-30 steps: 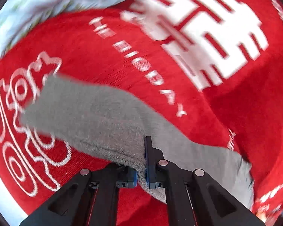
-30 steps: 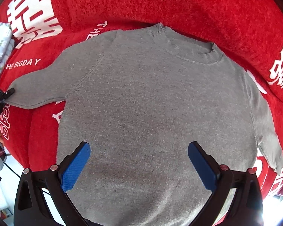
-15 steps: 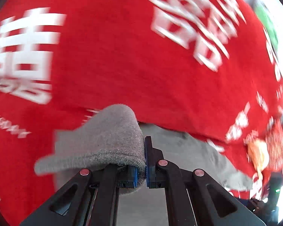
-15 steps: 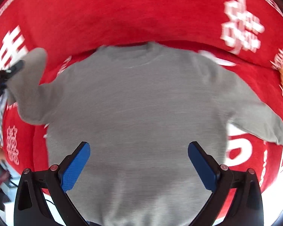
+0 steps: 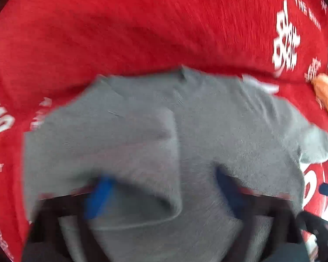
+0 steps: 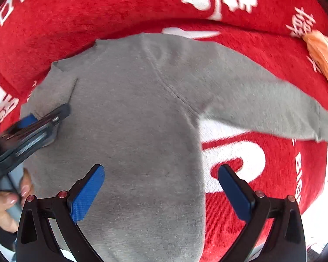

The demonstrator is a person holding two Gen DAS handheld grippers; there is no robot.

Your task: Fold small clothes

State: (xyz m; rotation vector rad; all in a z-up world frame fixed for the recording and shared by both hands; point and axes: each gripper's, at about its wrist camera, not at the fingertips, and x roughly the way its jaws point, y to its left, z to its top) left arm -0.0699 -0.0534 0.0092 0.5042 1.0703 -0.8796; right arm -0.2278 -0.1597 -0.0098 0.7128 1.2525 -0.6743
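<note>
Both grippers are spread wide, gripping nothing. My left gripper (image 5: 161, 192) sits over the sleeve (image 5: 129, 152) folded across the sweater (image 6: 137, 118), which lies flat on the red blanket (image 6: 98, 11). My right gripper (image 6: 161, 192) hovers at its hem.

The left gripper (image 5: 161, 193) shows heavy motion blur in its own view, its blue-padded fingers (image 5: 97, 196) spread wide apart with nothing between them. In the right wrist view it enters from the left edge, tilted, with the person's bare hand (image 6: 6, 198) gripping its handle below. The right gripper (image 6: 161, 193) is sharp and level, its two fingers (image 6: 87, 193) splayed fully apart, gripping nothing.
</note>
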